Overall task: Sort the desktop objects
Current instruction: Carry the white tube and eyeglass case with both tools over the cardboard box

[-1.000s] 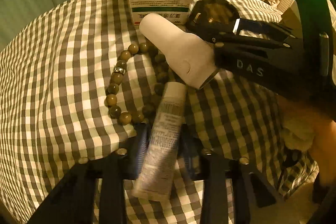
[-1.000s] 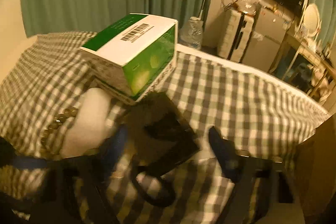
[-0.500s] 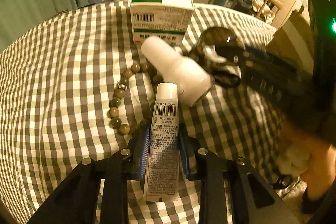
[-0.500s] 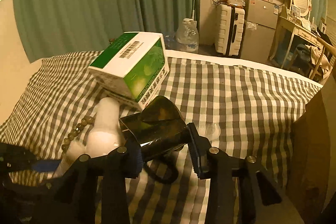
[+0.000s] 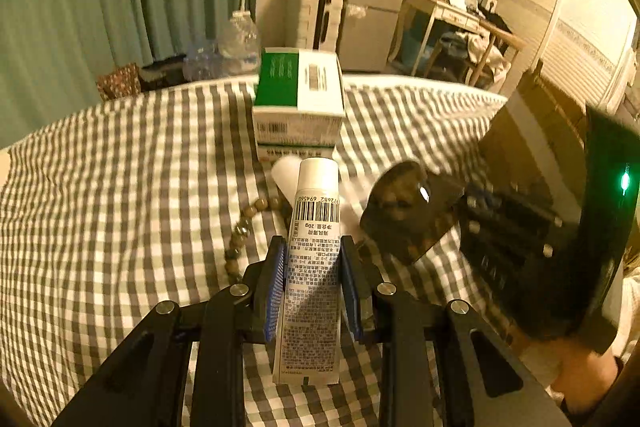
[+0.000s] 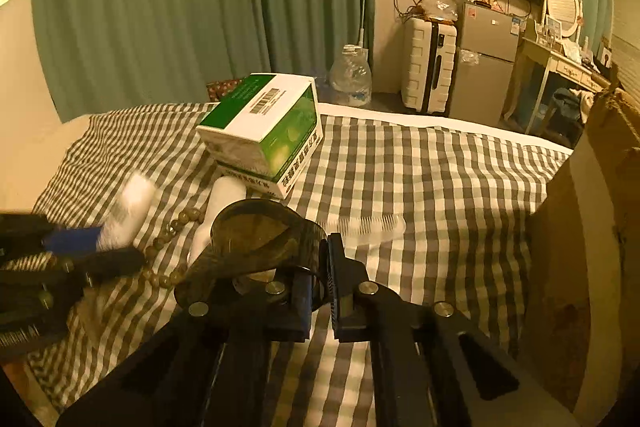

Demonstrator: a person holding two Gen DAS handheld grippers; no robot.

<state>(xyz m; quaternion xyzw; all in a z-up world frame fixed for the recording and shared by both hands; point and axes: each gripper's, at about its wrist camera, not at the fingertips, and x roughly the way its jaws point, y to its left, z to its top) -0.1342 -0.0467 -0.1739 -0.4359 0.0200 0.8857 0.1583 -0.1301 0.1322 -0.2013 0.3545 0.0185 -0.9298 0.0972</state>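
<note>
My left gripper (image 5: 312, 259) is shut on a white ointment tube (image 5: 314, 267) and holds it above the checkered cloth (image 5: 120, 207); the tube also shows in the right wrist view (image 6: 128, 207). My right gripper (image 6: 324, 267) is shut on dark sunglasses (image 6: 256, 243), lifted off the cloth; the sunglasses also show in the left wrist view (image 5: 404, 215). A green-and-white box (image 5: 298, 107) stands at the back. A white bottle (image 6: 224, 199) and a bead bracelet (image 5: 244, 227) lie in front of it.
A clear comb (image 6: 368, 225) lies on the cloth to the right of the sunglasses. A brown cardboard box (image 6: 580, 247) stands at the right edge. Beyond the cloth are curtains, a water jug (image 6: 350, 75), a suitcase and a fridge.
Both grippers have risen from the cloth. The left lifted the tube up and level. The right closed on the sunglasses and raised them off the cloth.
</note>
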